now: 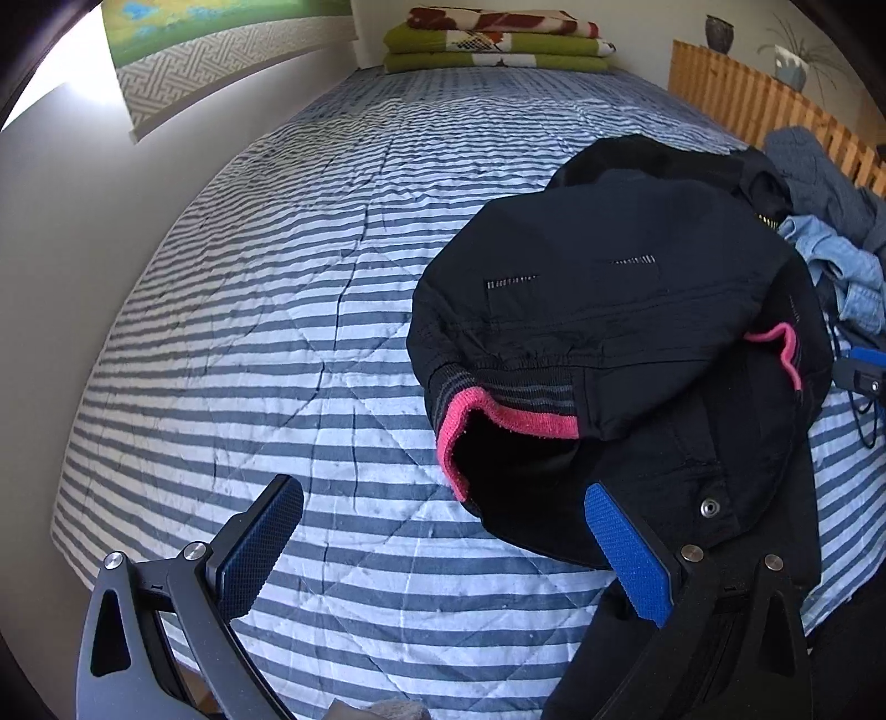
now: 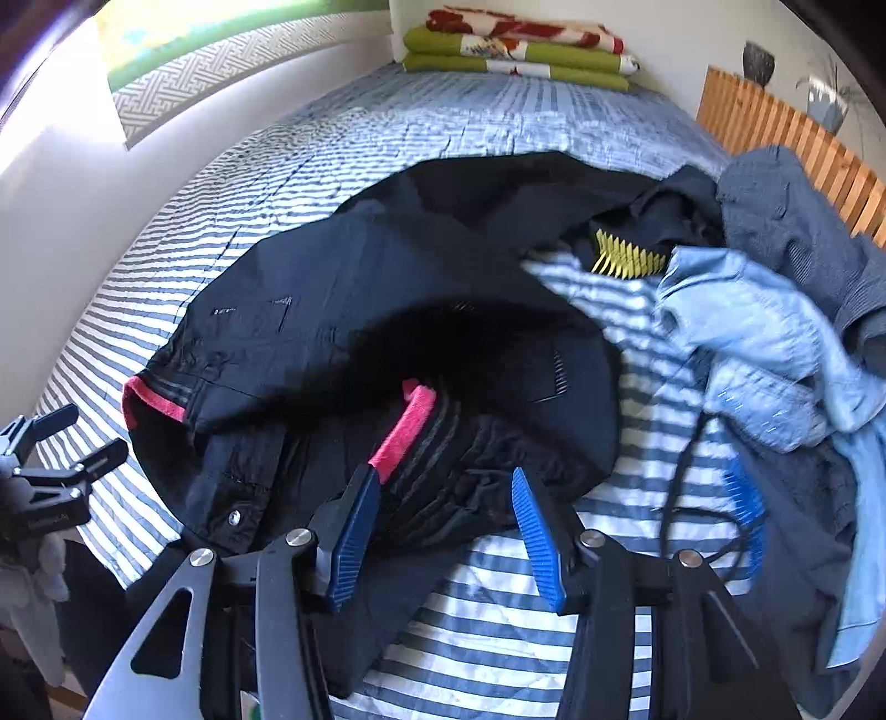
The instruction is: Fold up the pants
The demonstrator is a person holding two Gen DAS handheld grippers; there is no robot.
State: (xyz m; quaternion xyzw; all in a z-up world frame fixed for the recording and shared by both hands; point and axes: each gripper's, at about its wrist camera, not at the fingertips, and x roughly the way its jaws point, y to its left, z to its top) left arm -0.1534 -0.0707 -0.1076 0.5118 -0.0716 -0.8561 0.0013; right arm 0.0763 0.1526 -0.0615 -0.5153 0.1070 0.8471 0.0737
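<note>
We held both tools over the bed [image 1: 332, 343], whose striped quilt filled most of each view. The black pants [image 1: 620, 343] lay bunched on the quilt toward the near edge, waistband toward us, with its pink lining [image 1: 509, 421] turned out along the opening and a metal snap [image 1: 707, 507] showing near the fly.

Our left gripper [image 1: 443, 531] stood wide, its fingers well apart. The right-hand pad sat just over the near hem of the pants, while the other pad hung over bare quilt; nothing lay clamped between them.

Our right gripper [image 2: 446, 498] stood about half open. Crumpled waistband cloth lay in the gap between its blue pads, but neither pad pressed on it (the left pad's tip came just beside a strip of pink lining, and whether it touched we could not tell).

Beside the pants, toward the wooden slatted rail [image 2: 797, 144], sat a heap of other clothes [image 2: 775, 343]: a light denim piece over darker blue ones. A black cable [image 2: 692, 487] trailed across the quilt near them. At the far end of the bed lay a stack of folded blankets [image 1: 493, 47], green with red and white.
</note>
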